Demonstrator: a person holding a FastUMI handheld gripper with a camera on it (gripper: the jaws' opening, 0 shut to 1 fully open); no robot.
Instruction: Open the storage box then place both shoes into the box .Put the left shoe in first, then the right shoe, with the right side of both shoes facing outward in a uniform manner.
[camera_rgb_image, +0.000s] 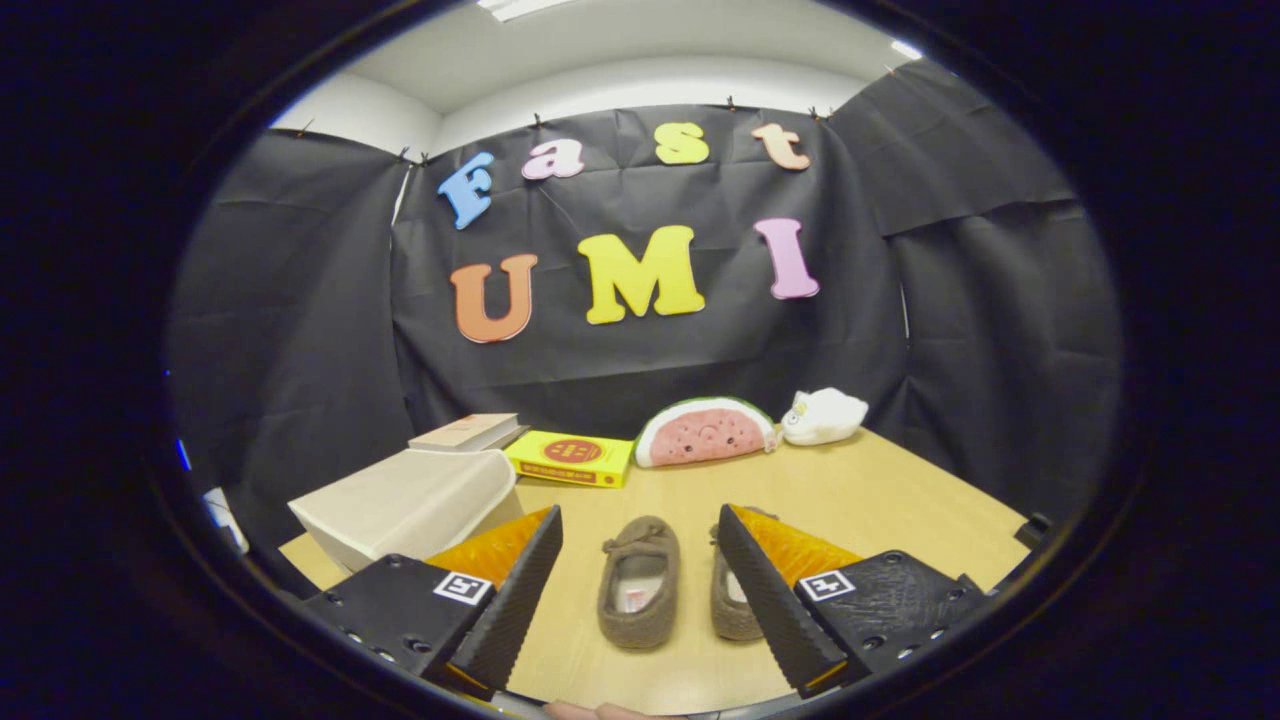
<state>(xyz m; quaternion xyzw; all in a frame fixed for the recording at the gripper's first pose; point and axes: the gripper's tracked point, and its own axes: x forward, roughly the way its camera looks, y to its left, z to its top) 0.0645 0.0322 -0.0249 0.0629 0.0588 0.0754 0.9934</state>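
Two brown slipper-like shoes lie side by side on the wooden table, toes pointing away. The left shoe sits between my fingers in full sight. The right shoe is partly hidden behind my right finger. My gripper is open, hovering above the shoes and holding nothing. The beige storage box stands to the left, beyond my left finger, with its lid down.
A book rests behind the storage box. A yellow box, a watermelon-slice plush and a white plush line the table's far edge against the black cloth wall. Bare tabletop lies right of the shoes.
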